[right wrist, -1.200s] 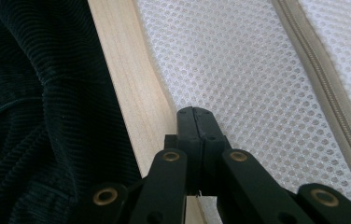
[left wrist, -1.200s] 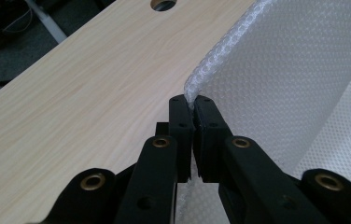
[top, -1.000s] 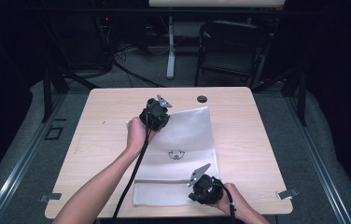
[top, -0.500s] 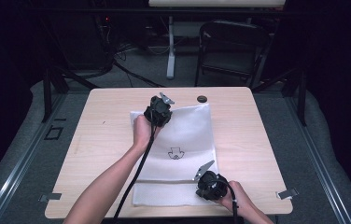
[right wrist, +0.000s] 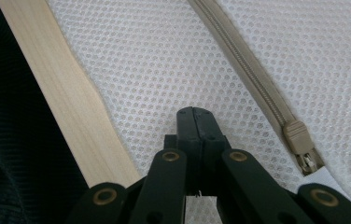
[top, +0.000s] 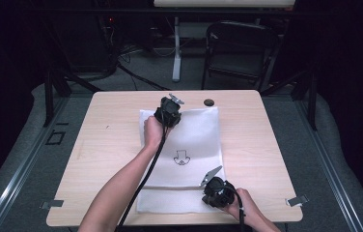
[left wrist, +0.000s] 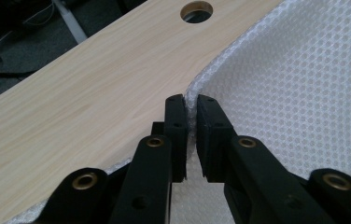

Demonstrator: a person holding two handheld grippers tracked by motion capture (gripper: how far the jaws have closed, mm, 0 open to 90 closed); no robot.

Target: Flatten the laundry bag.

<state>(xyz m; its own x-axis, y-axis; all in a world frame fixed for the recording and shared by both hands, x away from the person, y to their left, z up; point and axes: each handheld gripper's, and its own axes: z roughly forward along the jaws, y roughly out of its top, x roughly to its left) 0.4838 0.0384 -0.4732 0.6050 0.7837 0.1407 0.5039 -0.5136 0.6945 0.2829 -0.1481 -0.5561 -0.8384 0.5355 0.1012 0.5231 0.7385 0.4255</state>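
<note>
A white mesh bag (top: 189, 140) with a small black emblem lies flat on the wooden table (top: 107, 145). My left gripper (top: 167, 116) is at the bag's far edge. In the left gripper view its jaws have just been opening, and the left gripper (left wrist: 190, 105) shows a narrow gap with the bag's edge (left wrist: 295, 93) loose between the pads. My right gripper (top: 216, 191) is at the bag's near right part. In the right gripper view the right gripper (right wrist: 195, 114) is shut, its tips over the mesh (right wrist: 155, 60), beside the beige zipper (right wrist: 248, 70) and its slider (right wrist: 299, 137).
A round cable hole (top: 209, 102) sits in the table just beyond the bag, also seen as a hole (left wrist: 197, 9) ahead of the left jaws. A dark folding chair (top: 240, 53) and a stand stand on the floor past the far edge.
The left hand has shifted right along the bag's far edge and sunk toward the table. The far part of the bag now lies flatter. The right hand has barely moved.
</note>
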